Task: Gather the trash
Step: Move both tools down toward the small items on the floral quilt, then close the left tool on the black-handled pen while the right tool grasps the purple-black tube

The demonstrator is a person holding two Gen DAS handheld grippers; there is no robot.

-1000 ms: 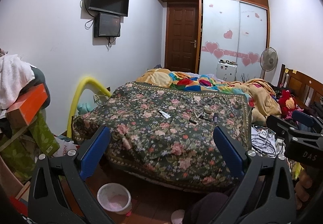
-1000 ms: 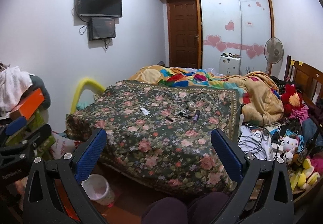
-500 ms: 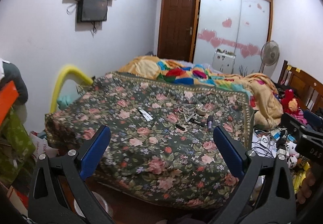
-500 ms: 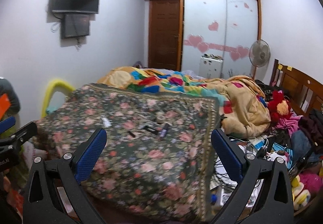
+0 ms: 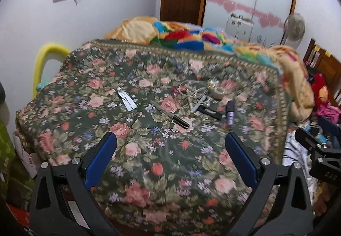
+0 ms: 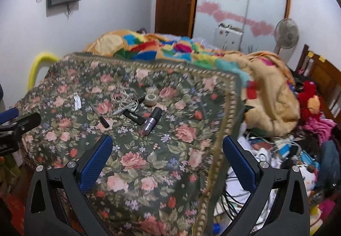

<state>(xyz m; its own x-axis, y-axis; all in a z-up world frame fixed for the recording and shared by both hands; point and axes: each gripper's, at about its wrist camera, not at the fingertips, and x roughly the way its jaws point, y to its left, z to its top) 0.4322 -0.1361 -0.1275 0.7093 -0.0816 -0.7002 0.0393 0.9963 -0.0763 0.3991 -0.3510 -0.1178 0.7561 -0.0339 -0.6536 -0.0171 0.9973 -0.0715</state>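
Note:
Small items lie on the floral bedspread (image 5: pixel 162 163): a flat white wrapper (image 5: pixel 127 100) (image 6: pixel 77 102), a black pen (image 5: pixel 170 115) (image 6: pixel 100 116), a tangle of white cord (image 5: pixel 191 92) (image 6: pixel 123 97), a tape roll (image 5: pixel 217 93) (image 6: pixel 151 99), a flat black piece (image 5: pixel 210 112) (image 6: pixel 134 117) and a purple cylinder (image 5: pixel 230 113) (image 6: pixel 152 120). My left gripper (image 5: pixel 170 148) is open and empty above the bed's near part. My right gripper (image 6: pixel 167 150) is open and empty near the bed's right edge.
A colourful blanket (image 5: pixel 191 38) is heaped at the bed's far end. Cables, toys and clothes (image 6: pixel 287 146) crowd the floor on the right. A yellow foam tube (image 5: pixel 43 59) stands by the left wall. A fan (image 6: pixel 285 33) and wardrobe (image 6: pixel 245 1) are behind.
Both grippers have moved forward and up over the bed; the items on the bedspread are now much closer. The pink bin on the floor has dropped out of view.

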